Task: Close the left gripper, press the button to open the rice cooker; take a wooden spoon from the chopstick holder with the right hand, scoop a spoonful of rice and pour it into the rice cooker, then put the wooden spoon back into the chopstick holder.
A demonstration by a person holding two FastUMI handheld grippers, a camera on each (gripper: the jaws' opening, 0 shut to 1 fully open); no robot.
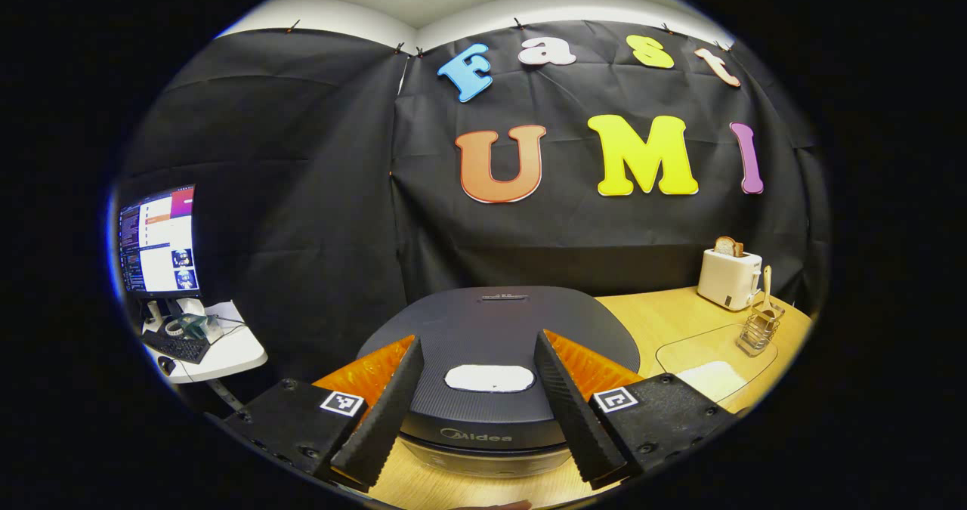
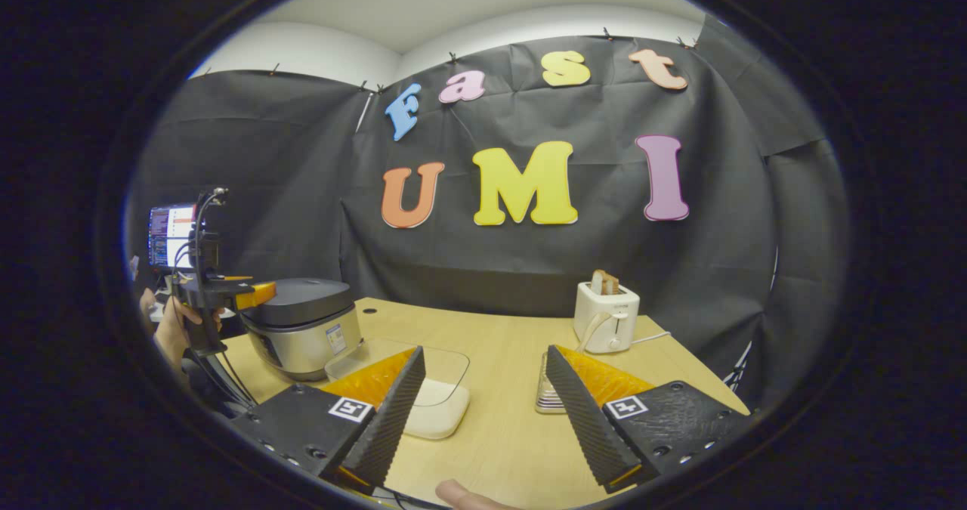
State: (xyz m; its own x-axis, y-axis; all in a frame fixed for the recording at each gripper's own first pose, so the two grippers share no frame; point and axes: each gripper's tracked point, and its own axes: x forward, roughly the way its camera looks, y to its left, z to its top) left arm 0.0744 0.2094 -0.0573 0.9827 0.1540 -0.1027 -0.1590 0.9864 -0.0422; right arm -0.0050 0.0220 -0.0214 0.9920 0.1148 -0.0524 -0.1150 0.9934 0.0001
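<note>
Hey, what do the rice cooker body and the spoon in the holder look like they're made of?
Rice cooker: brushed, silvery metal-looking body by its sheen, under a dark matte lid, likely plastic. Spoon: pale tan and dull, apparently wood, standing in a wire holder.

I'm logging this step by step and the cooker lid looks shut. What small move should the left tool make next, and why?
Probably close the left tool first. Its fingers stand wide apart on either side of the white button on the rice cooker, whose lid is down. Open, they would pass either side of the button; shut, they make one tip to press it.
</note>
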